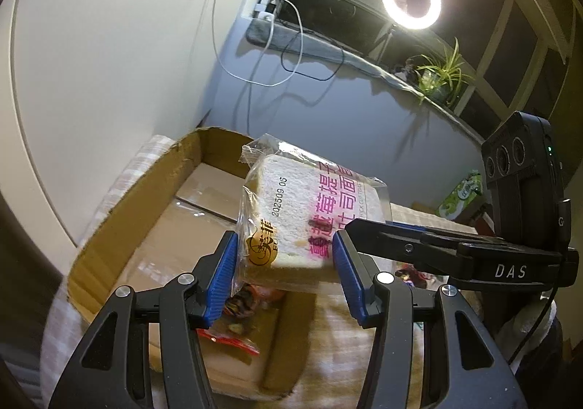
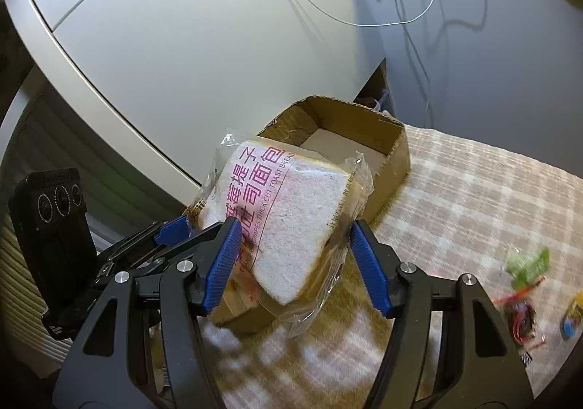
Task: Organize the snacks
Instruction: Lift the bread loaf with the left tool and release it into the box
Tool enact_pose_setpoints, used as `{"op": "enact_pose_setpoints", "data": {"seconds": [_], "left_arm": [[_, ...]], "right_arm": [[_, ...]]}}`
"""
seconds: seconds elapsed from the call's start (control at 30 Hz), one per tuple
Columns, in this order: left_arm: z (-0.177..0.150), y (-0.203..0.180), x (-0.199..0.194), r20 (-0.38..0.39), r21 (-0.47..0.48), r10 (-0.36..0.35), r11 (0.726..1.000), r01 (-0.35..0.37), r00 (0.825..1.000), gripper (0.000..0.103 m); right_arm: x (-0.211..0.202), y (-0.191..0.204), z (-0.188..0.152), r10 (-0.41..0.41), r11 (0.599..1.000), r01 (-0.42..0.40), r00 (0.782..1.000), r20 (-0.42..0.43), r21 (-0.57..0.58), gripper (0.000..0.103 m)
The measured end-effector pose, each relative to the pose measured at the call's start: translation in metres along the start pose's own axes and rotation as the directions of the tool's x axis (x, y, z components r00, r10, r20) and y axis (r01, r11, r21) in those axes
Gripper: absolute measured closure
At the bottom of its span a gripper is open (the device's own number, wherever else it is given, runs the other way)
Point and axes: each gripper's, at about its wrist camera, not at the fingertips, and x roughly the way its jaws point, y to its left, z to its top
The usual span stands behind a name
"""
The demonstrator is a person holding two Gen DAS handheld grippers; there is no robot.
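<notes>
The left hand-held gripper (image 1: 286, 265) holds 1 side of the packaged toast bread (image 1: 309, 212), its blue pads pressing the wrapper on both flanks of the slice. The right hand-held gripper (image 2: 293, 263) straddles the other side of the same pack (image 2: 291, 212): its left pad bears on the printed face, while its right pad stands at the crinkled wrapper edge, and whether that pad truly presses the pack cannot be told. The pack hangs tilted in the air, above the near wall of the open cardboard box (image 1: 109, 227), which rests on a checked cloth (image 2: 473, 190).

Inside the box, at its near corner, lie small wrapped snacks (image 1: 237, 303); the rest of the floor appears bare. To the right on the cloth, well apart from the box, lie loose snack packets (image 2: 524, 285), blurred.

Step in hand, as judged: carrying the bread over the box to set it down.

To do it well:
1. Move both grippers together, so the film is neither stretched nor torn.
2. Keep the squeeze light, since soft bread dents under firm pads.
3. Level the pack over the bare floor, away from the small snacks.
4. Lower until it rests, then open 1 gripper at a time.

Risk: the slippery film may slide out of a pad that grips only the wrapper.
</notes>
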Motion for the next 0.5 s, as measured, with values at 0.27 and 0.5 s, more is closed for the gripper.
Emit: {"op": "enact_pose_setpoints", "data": {"seconds": [0.27,0.5], "left_arm": [[0.005,0.006,0.009,-0.009,0.013,0.044,0.999,-0.044,0.999,0.053],[0.007,0.015,0.012,-0.009,0.008,0.069,0.998,-0.069,0.998,0.053]], "right_arm": [[0.024,-0.001,0.014,-0.005,1.000,0.005,1.000,-0.025,-0.002,0.037],[0.039,0.003,0.024,-0.012,1.000,0.012,0.999,-0.030,-0.014,0.037]]}}
